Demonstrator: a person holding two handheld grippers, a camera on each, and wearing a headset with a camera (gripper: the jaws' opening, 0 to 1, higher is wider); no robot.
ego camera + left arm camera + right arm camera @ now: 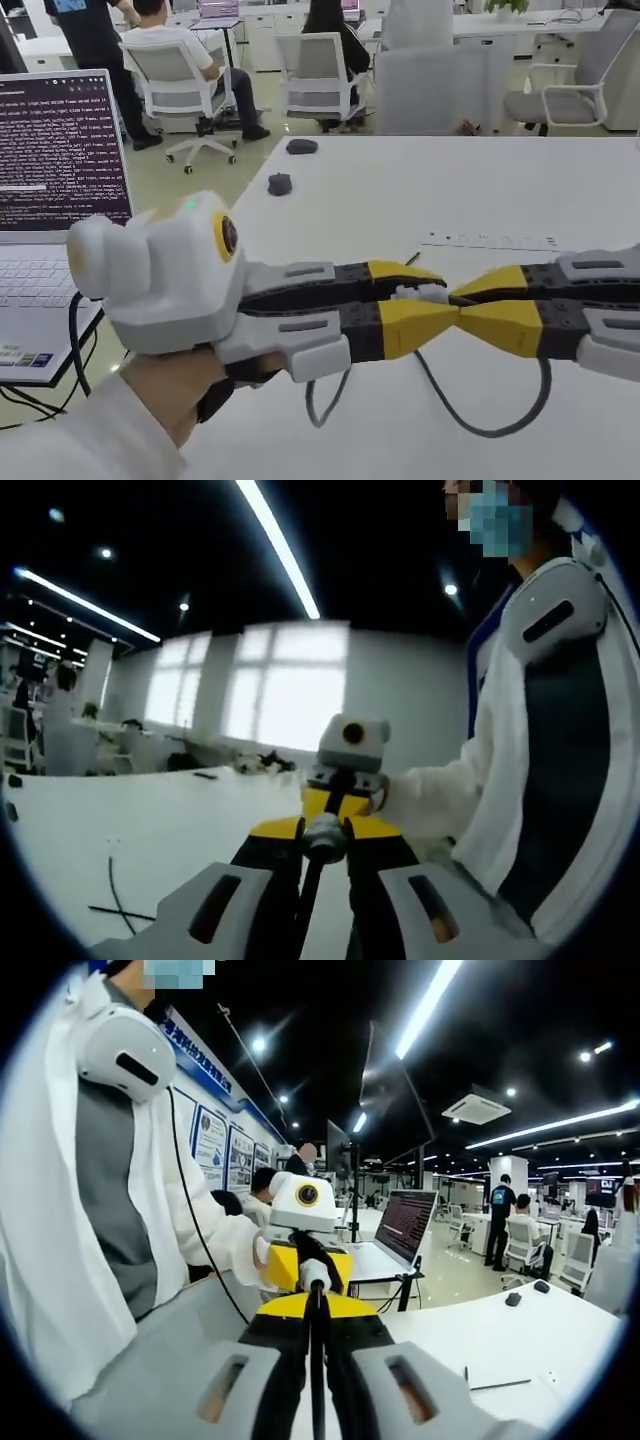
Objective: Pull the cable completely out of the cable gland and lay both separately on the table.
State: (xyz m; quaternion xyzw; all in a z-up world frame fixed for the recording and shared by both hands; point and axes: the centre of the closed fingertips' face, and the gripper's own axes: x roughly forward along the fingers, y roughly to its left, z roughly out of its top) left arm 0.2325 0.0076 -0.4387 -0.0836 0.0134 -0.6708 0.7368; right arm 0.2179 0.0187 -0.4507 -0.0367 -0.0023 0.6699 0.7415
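The left gripper [323, 830] is clamped tight on the white cable gland [420, 293]. The right gripper [313, 1307] is pinched closed on the grey cable [490, 428] just beside it, above the table [400, 200]. The gland looks light, hard and smooth (apt to twist), so grip across its body; take the limp cable close to the gland.
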